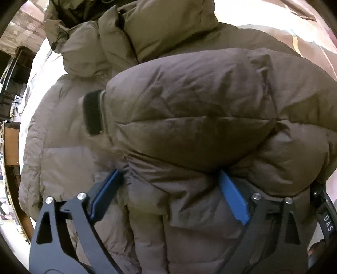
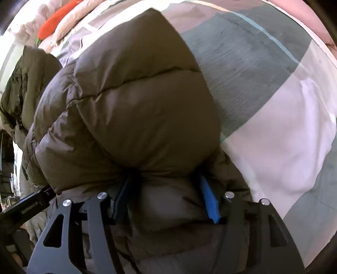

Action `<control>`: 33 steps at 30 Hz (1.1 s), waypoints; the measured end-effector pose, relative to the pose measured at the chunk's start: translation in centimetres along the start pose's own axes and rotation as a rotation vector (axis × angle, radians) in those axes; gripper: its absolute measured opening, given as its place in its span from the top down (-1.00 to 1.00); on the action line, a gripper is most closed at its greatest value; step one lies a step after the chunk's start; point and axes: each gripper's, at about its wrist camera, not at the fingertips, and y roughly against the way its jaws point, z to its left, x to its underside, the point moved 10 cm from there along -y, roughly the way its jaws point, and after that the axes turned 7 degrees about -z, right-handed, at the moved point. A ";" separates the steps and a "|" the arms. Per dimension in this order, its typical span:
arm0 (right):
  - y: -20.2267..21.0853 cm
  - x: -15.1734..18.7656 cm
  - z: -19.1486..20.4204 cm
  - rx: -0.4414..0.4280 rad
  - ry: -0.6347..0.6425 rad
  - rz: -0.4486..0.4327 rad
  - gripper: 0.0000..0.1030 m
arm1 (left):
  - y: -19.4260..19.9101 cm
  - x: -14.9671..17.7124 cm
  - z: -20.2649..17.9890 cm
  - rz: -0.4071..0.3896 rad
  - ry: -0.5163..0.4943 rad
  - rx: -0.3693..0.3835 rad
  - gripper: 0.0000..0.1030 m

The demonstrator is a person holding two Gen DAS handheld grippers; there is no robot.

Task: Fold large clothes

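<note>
A puffy brown down jacket [image 1: 189,105] lies folded in thick layers on the bed, its hood [image 1: 69,25] at the far end and a black cuff patch [image 1: 92,113] at the left. My left gripper [image 1: 168,173] points down over the near edge. Its blue pads [image 1: 231,198] stand wide with a roll of jacket between them, not squeezed. In the right wrist view the same jacket [image 2: 137,105] bulges over my right gripper [image 2: 166,179], whose blue pads [image 2: 208,200] sink into a fold and pinch it. The two grippers sit side by side.
A bedsheet [image 2: 273,126] with grey, white and pink blocks spreads to the right of the jacket. An orange plush thing [image 2: 56,19] lies at the far left of the bed. Wooden furniture and cables [image 1: 10,143] stand beyond the bed's left edge.
</note>
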 end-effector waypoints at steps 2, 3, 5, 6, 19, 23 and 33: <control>0.8 -0.8 0.0 0.003 -0.030 0.003 -0.20 | 0.7 -0.5 0.3 -0.015 0.019 0.011 -0.84; 1.8 -1.6 0.2 -0.021 -0.067 -0.036 -0.20 | 1.4 -0.9 0.4 -0.042 0.032 0.024 -0.84; 4.0 -3.7 1.1 -0.056 -0.094 -0.153 -0.20 | 3.5 -2.1 0.5 -0.133 0.044 0.050 -0.84; 4.7 -4.4 1.5 -0.052 -0.085 -0.187 -0.20 | 4.2 -2.6 0.5 -0.167 0.039 0.048 -0.84; -2.9 -5.4 4.0 0.039 0.038 -0.019 -0.24 | -3.2 -2.3 0.5 0.055 0.043 0.101 -0.96; -0.8 -6.7 4.7 0.001 -0.048 -0.075 -0.23 | -0.9 -3.0 1.3 0.006 0.076 0.135 -0.96; -0.8 -7.6 6.9 -0.008 -0.061 -0.135 -0.32 | -0.4 -3.0 4.2 -0.033 0.061 0.132 -0.96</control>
